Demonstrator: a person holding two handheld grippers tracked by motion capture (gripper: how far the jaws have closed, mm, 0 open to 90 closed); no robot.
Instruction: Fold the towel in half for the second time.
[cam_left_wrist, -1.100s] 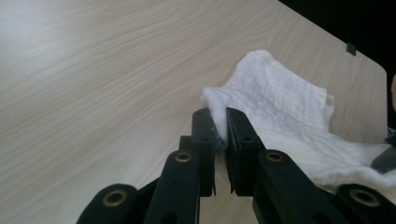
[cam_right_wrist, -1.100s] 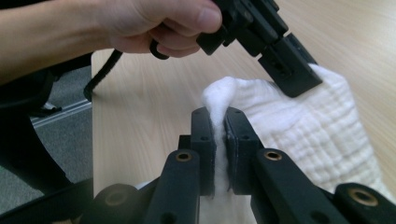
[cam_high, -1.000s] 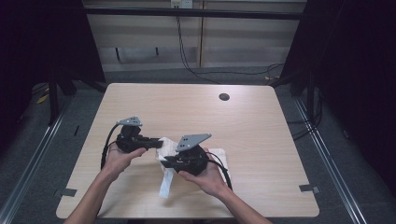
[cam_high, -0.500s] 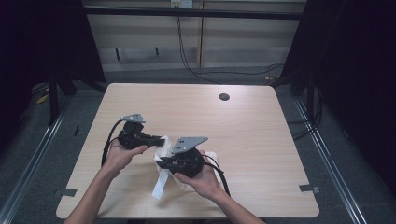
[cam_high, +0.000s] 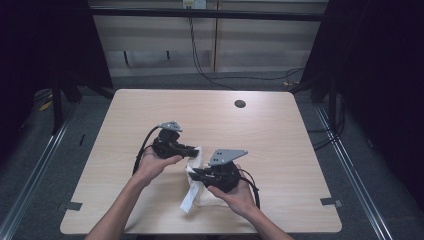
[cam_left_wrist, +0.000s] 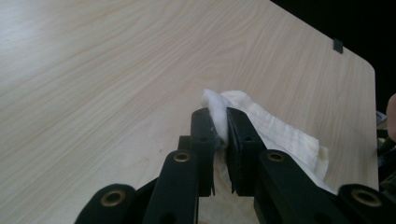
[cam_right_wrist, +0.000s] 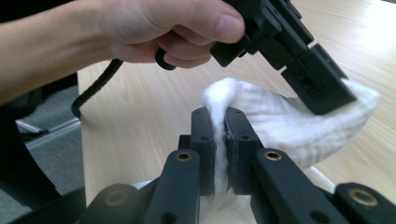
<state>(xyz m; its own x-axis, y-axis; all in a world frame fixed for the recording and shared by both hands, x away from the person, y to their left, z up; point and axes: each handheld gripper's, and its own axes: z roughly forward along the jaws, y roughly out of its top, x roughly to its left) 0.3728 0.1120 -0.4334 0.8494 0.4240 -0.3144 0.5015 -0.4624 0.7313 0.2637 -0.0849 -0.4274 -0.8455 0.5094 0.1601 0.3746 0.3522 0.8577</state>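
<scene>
A white cloth (cam_high: 192, 197) is held up over the near middle of the wooden table (cam_high: 280, 130), its tail trailing down to the tabletop. My left gripper (cam_high: 196, 150) is shut on one upper corner of it. My right gripper (cam_high: 194, 173) is shut on a fold just in front of that. In the left gripper view the jaws (cam_left_wrist: 219, 122) pinch a bunched edge, and the cloth (cam_left_wrist: 280, 135) runs off to the right. In the right gripper view the jaws (cam_right_wrist: 219, 122) clamp a raised ridge of the cloth (cam_right_wrist: 280, 126), while the left gripper (cam_right_wrist: 308, 79) pins its far end.
A dark round grommet (cam_high: 240, 104) sits in the table's far centre. Small tape marks (cam_high: 330, 202) lie near the front corners. Cables trail from both grippers over the tabletop. Dark floor with metal rails lies on both sides of the table.
Both hands have shifted to the right with the cloth between them, the right one also slightly nearer the front edge. The cloth now hangs more bunched beneath the right gripper.
</scene>
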